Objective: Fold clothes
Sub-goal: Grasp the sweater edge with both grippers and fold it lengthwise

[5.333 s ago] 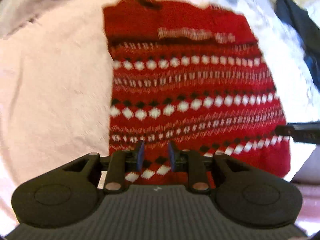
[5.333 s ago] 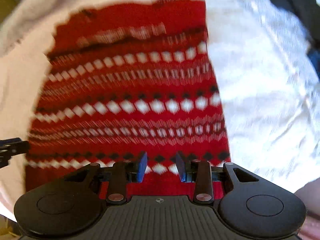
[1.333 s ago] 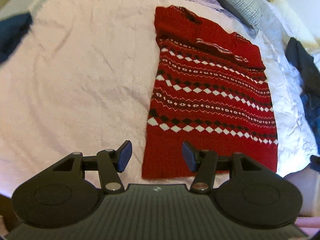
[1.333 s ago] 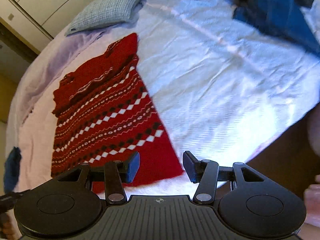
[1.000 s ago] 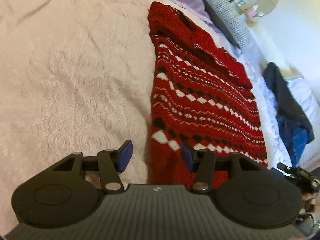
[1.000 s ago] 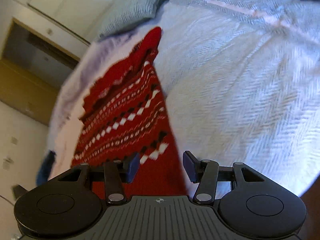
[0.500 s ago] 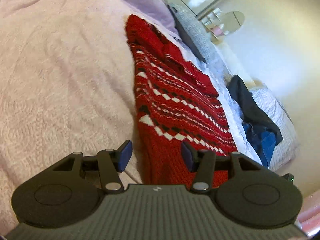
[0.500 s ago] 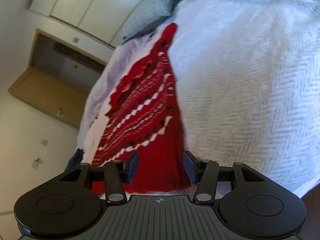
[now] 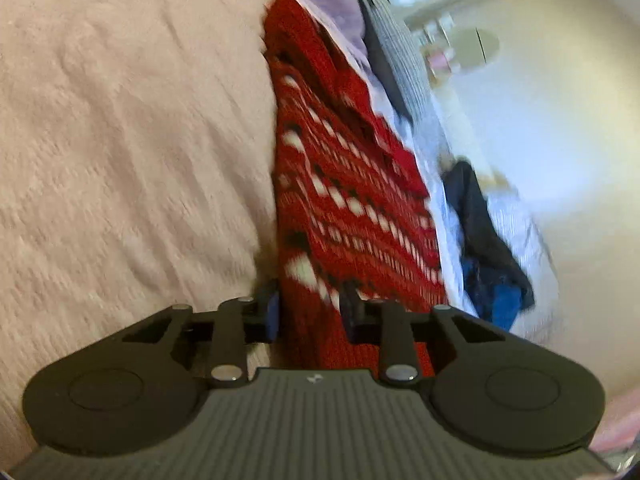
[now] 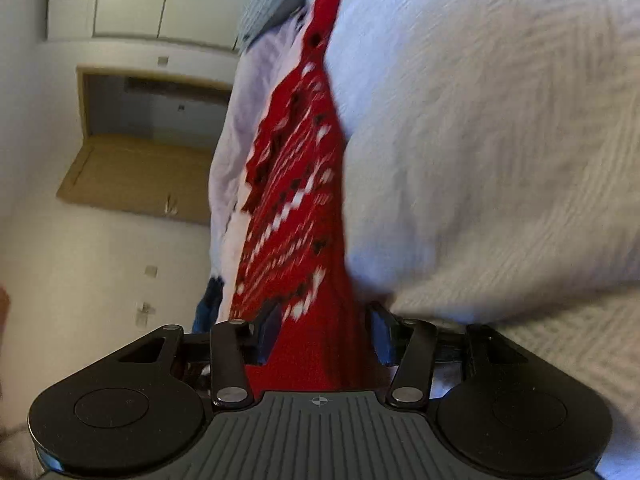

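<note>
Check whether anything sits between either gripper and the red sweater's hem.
Nothing visible does. The left gripper and right gripper each have the red sweater hem between their open fingers, with only bedding beside it.

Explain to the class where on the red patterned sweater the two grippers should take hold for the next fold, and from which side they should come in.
Grip the plain red bottom hem of the sweater, one near corner per gripper, coming in low from the near bed edge. It lies flat and lengthwise, neckline far away. The left gripper and right gripper already straddle that hem, jaws open.
</note>
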Demonstrator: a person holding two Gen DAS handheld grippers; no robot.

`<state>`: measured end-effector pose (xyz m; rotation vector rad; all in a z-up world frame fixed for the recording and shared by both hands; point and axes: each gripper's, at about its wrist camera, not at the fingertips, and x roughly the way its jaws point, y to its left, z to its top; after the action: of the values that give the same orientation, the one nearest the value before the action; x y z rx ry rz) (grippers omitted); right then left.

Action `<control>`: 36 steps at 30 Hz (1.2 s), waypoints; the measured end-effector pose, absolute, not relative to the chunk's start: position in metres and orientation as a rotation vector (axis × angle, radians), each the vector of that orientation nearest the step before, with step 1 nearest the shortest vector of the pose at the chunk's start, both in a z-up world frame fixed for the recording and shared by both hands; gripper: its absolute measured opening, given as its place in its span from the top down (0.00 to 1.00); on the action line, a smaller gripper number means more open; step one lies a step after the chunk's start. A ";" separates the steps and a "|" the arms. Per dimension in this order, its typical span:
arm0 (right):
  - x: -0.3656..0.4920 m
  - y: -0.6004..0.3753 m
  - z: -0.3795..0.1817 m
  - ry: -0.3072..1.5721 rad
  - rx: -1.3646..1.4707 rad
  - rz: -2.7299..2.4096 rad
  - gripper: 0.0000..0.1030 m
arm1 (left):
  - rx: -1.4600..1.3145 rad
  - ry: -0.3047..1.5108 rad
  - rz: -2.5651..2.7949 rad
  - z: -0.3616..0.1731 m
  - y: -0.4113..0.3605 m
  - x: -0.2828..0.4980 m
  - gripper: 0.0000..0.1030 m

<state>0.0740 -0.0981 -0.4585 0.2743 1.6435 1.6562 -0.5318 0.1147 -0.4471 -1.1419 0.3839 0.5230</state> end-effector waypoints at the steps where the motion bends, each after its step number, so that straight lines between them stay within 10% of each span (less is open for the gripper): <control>1: 0.070 -0.101 -0.459 1.631 0.257 1.672 0.50 | -1.143 0.395 0.511 -0.448 0.115 -0.531 0.77; 12: 0.048 -0.102 -0.460 1.624 0.169 1.592 0.91 | -1.208 0.395 0.466 -0.458 0.121 -0.527 0.95; 36: -0.014 -0.243 -0.359 1.309 0.304 1.690 0.95 | -1.111 0.131 0.607 -0.389 -0.042 -0.657 0.98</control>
<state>-0.0141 -0.2426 -0.3587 0.3043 1.3090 1.6898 -0.6569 -0.0419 -0.3891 -1.1107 0.1311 0.6068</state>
